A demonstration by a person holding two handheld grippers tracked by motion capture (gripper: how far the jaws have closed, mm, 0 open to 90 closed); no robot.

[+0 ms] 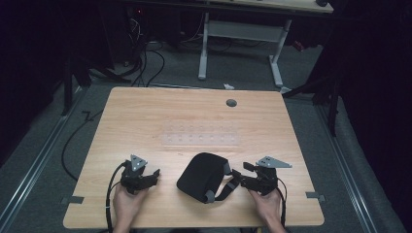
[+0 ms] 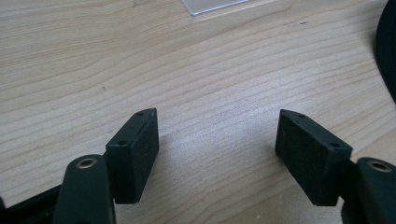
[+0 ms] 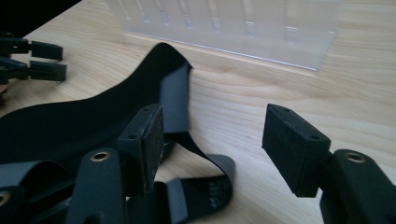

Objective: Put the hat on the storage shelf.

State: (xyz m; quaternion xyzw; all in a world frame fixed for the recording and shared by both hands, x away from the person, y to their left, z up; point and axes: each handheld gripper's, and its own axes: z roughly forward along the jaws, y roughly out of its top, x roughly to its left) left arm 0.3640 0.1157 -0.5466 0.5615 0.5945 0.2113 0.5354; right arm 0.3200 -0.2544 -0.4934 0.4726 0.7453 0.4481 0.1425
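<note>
A black fabric pouch (image 1: 199, 175) with dark straps (image 1: 222, 190) lies near the table's front edge, between my two grippers. My left gripper (image 1: 154, 175) rests to its left, held in a hand; its jaws stand open over bare wood (image 2: 217, 126), and the pouch's edge (image 2: 388, 51) shows at the far right. My right gripper (image 1: 240, 174) is just right of the pouch and points at it, open (image 3: 212, 126). Its left jaw hangs over the straps (image 3: 205, 186) and the pouch's body (image 3: 84, 121); nothing is gripped.
A clear plastic rack (image 1: 201, 136) lies flat on the wooden table (image 1: 145, 116) behind the pouch, and stands close ahead in the right gripper view (image 3: 224, 28). A grey grommet (image 1: 231, 103) sits near the far edge. Cables trail off the table's left front.
</note>
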